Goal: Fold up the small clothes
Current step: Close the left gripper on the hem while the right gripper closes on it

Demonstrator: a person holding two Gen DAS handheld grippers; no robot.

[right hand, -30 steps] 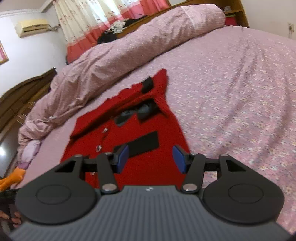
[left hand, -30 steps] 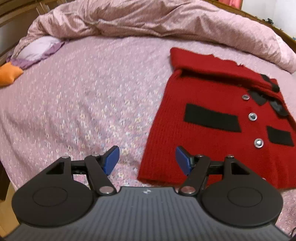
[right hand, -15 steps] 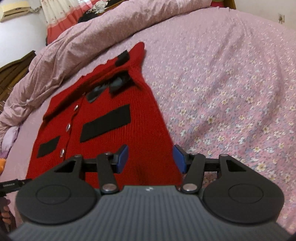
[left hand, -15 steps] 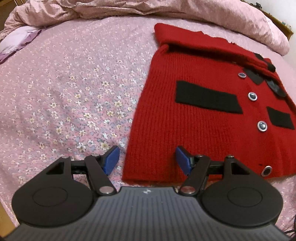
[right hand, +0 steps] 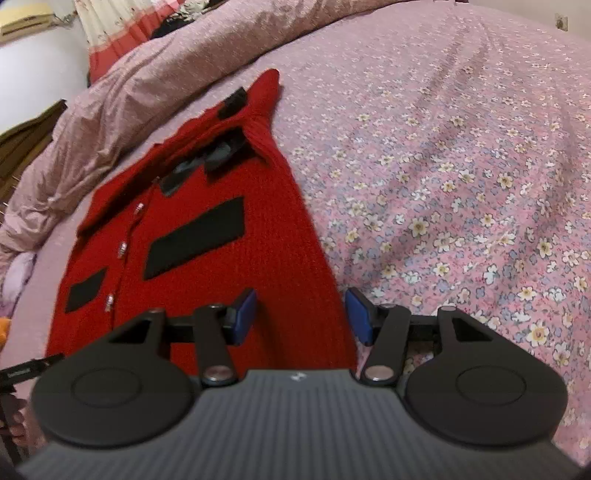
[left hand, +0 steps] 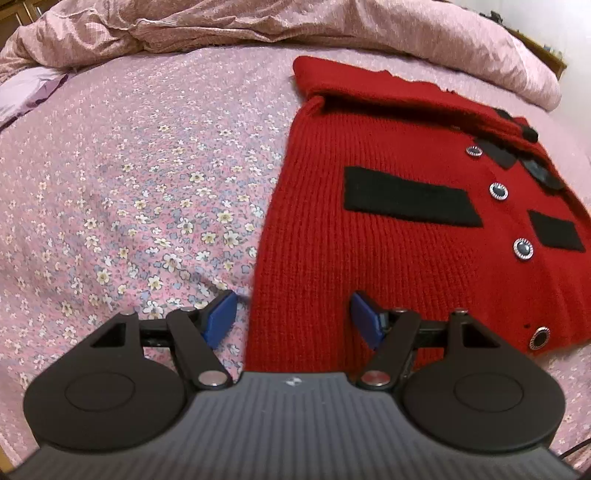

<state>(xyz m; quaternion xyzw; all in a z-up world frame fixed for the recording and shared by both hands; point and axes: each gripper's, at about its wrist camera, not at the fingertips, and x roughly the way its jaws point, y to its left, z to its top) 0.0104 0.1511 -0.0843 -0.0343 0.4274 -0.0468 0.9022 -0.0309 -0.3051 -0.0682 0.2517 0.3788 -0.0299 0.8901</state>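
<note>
Two grippers: both are hanging spread wide with nothing between the blue pads, one at each near corner of the garment's hem.
Left gripper (left hand: 293, 317): it is straddling the hem's left corner, which is lying at 6 o'clock in its view; the jaws are gaping, probably so they can close over that corner.
Right gripper (right hand: 301, 314): it is bracketing the hem's right corner in the same released way, its right pad (right hand: 356, 315) sitting over the bedsheet (right hand: 461, 184).
Red cardigan (left hand: 406, 221): it is lying flat, front up and buttoned, sleeves tucked across near the collar, stretching toward 12 o'clock; this likely suits a bottom-to-top fold.
Duvet (left hand: 295, 26): it is bunching beyond the collar.
</note>
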